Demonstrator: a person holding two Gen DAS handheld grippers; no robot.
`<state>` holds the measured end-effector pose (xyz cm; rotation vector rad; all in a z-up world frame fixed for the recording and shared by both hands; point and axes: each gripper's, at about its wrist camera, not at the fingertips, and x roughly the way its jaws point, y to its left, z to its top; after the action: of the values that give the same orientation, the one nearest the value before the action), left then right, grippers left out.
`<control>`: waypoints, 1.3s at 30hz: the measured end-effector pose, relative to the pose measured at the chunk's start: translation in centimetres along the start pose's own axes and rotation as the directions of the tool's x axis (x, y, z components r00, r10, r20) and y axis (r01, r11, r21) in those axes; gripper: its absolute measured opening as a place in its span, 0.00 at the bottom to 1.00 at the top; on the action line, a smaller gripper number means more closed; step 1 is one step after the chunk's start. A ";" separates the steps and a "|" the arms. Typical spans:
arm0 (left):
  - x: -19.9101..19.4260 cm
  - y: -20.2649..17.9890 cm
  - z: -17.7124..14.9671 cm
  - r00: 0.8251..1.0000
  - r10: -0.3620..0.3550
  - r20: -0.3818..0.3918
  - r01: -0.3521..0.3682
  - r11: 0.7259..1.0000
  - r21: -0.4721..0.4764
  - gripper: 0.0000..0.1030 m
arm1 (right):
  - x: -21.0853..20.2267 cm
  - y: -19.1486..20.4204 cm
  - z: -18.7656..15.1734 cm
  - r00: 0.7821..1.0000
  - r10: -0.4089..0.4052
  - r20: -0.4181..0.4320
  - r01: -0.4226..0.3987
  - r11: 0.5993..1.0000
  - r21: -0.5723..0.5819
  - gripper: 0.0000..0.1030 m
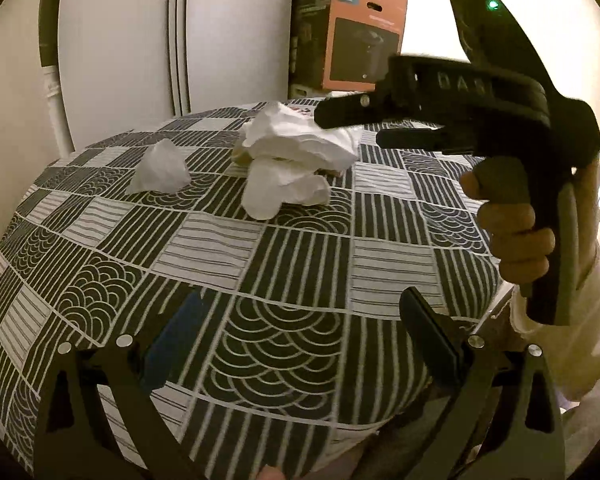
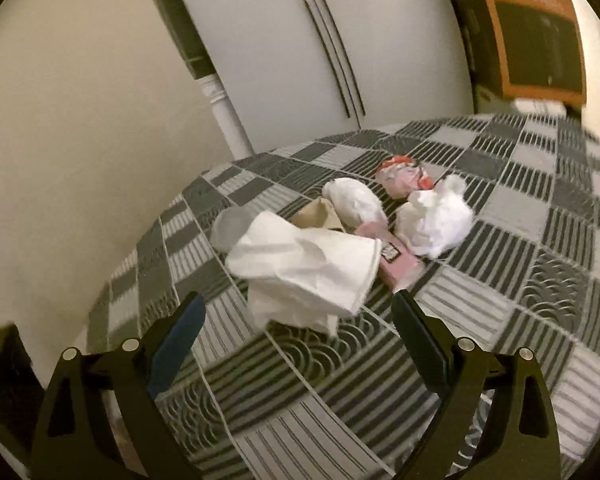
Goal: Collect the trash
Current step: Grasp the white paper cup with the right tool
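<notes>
A pile of crumpled white tissues [image 1: 296, 160] lies on the black-and-white patterned tablecloth [image 1: 300, 248], with a single tissue [image 1: 160, 170] to its left. The right wrist view shows a large tissue [image 2: 300, 272] nearest, then a pink wrapper [image 2: 396, 258], brown paper [image 2: 320, 216], two white wads [image 2: 354, 202] [image 2: 434, 220] and a red-and-white wrapper [image 2: 402, 178]. My right gripper [image 1: 350, 128] [image 2: 300, 336], held by a hand [image 1: 512, 232], hovers open just above the pile's right side. My left gripper [image 1: 300, 336] is open and empty over the near part of the table.
An orange Philips box [image 1: 356, 36] stands at the table's far edge. Behind the table are white cabinet doors [image 1: 180, 40] and a white pipe [image 1: 56, 100] against the wall. The table's left edge curves away close to the single tissue.
</notes>
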<state>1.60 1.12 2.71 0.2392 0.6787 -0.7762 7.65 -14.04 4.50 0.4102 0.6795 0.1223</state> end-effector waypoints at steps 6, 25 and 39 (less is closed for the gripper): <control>0.5 1.5 0.0 1.000 -0.015 0.005 0.015 1.000 0.007 0.94 | 1.7 -1.2 1.5 1.000 -0.014 -0.011 0.015 0.995 0.101 0.87; 1.2 2.4 -0.5 1.000 -0.027 -0.006 0.027 1.000 0.008 0.94 | 5.6 -1.9 3.7 0.986 0.110 -0.123 -0.083 0.976 0.204 0.70; 2.1 1.4 0.9 0.999 -0.006 -0.045 0.006 1.000 -0.004 0.94 | 2.0 -2.5 3.5 0.955 0.291 -0.052 -0.277 0.943 0.186 0.04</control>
<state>4.07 0.53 1.97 0.2518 0.7241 -0.7769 11.35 -17.00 4.71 0.6775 0.7085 0.3558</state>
